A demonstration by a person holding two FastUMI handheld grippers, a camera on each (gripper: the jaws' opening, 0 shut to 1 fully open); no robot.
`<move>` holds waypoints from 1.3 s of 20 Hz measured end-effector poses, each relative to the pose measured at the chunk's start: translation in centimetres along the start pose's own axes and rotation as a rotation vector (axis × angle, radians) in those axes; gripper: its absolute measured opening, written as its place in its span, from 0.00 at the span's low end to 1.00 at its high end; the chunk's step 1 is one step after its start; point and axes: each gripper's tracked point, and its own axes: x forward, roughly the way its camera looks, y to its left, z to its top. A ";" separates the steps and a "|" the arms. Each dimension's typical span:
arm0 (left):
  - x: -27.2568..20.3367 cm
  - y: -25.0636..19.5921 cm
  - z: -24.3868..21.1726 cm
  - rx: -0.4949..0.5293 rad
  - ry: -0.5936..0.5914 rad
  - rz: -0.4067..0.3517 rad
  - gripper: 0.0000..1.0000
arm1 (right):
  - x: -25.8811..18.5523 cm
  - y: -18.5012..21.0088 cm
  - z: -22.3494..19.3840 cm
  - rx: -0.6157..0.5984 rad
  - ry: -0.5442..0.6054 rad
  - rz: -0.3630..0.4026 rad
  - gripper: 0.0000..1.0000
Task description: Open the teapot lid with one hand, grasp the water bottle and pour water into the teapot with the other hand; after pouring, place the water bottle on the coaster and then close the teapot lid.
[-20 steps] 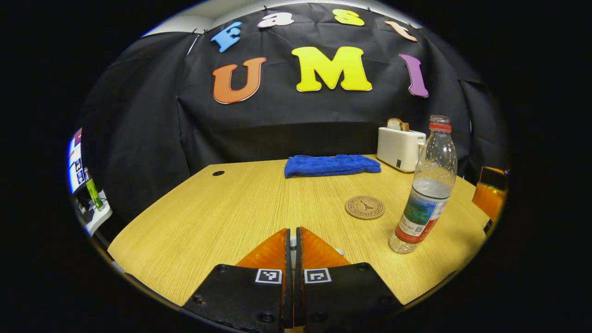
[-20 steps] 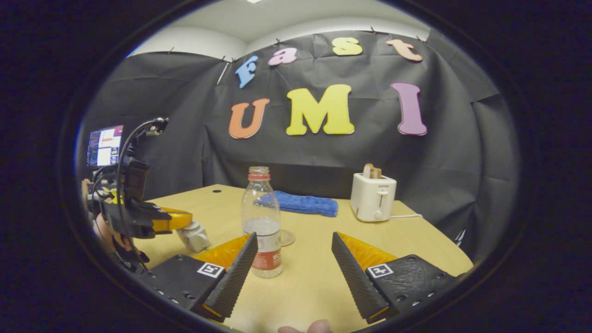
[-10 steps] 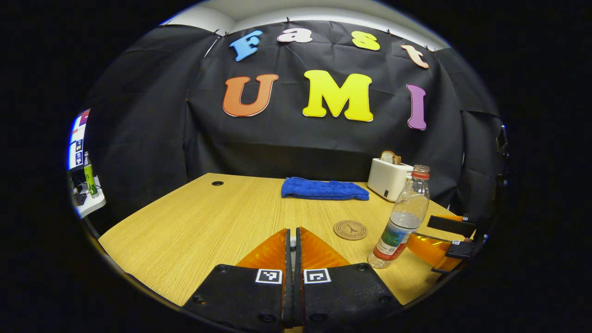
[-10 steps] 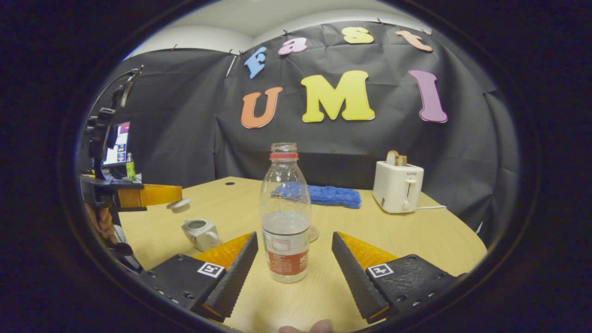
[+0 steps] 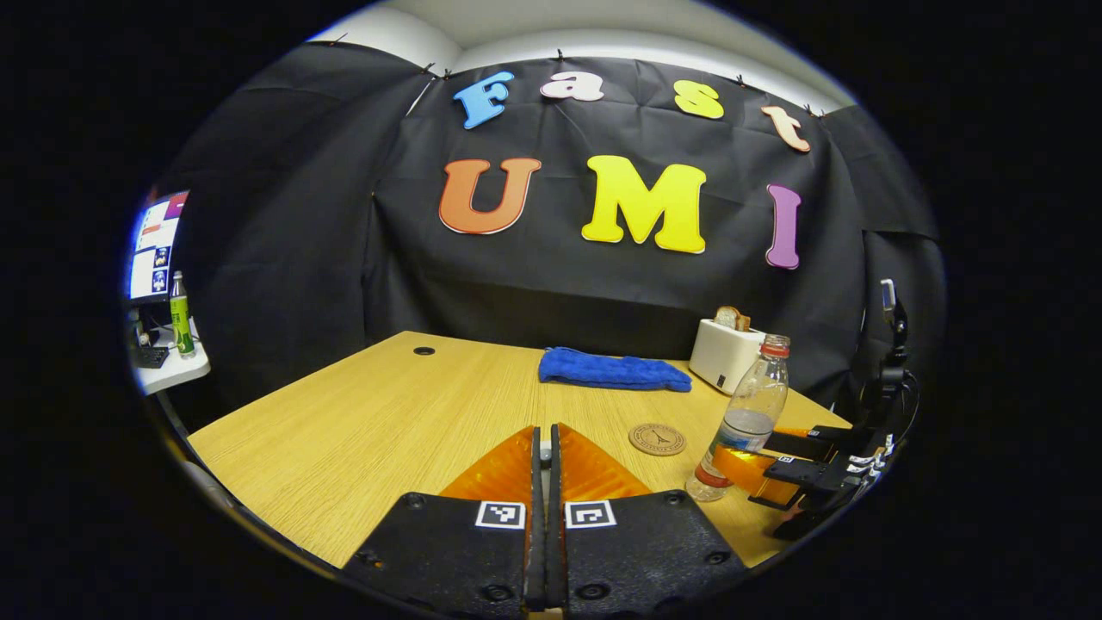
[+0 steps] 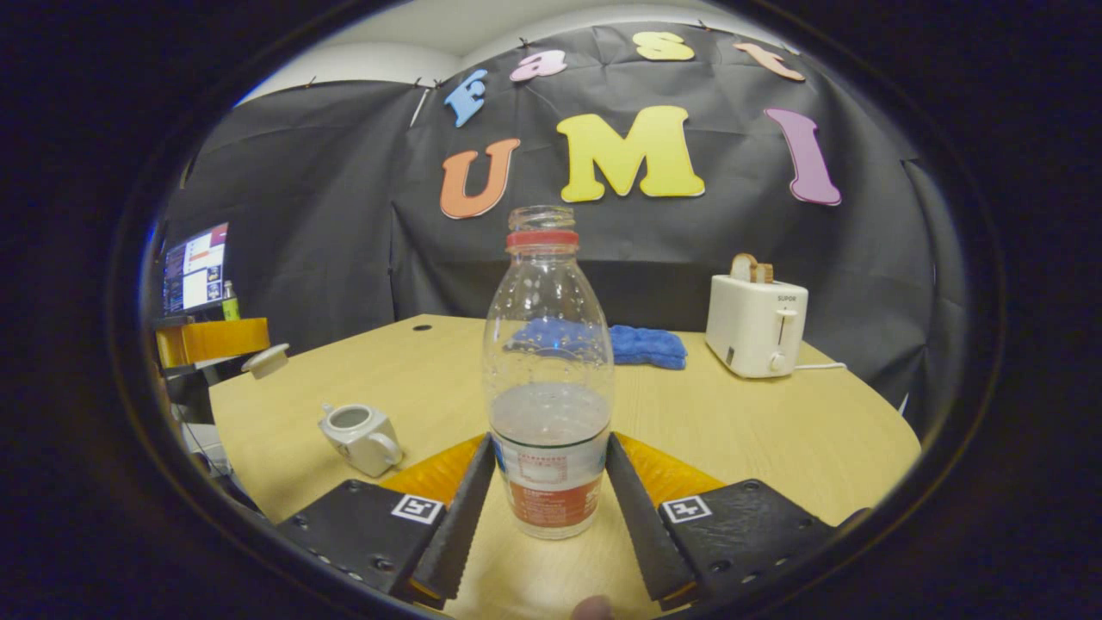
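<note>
A clear water bottle (image 6: 548, 344), uncapped and partly full, stands on the wooden table (image 6: 758, 430). My right gripper (image 6: 548, 448) has both fingers pressed on its labelled lower half; the left gripper view shows that gripper (image 5: 779, 465) at the bottle (image 5: 747, 418). A white teapot (image 6: 357, 435) sits uncovered at the left. Held in the air above it is my left gripper (image 6: 215, 340), shut on the white lid (image 6: 265, 361). In its own view the left gripper (image 5: 542, 435) has its fingers together. The round coaster (image 5: 657, 439) lies just left of the bottle.
A white toaster (image 6: 756, 327) with bread stands at the back right, its cord trailing right. A blue cloth (image 5: 613, 368) lies folded at the table's far edge. A monitor (image 6: 194, 267) and a green bottle (image 5: 179, 314) sit on a side desk at the left.
My right gripper moved up to the bottle and its fingers came together on it. My left gripper rose and drew back with the lid, away from the teapot.
</note>
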 end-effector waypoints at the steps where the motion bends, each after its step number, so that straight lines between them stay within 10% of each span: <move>1: -0.2 0.6 0.1 0.005 -0.006 0.010 0.03 | 0.1 0.1 0.2 -0.012 0.003 0.003 0.75; 26: -1.4 5.3 0.8 -0.020 -0.044 0.039 0.03 | 4.5 2.7 2.9 -1.355 -0.095 -0.195 0.71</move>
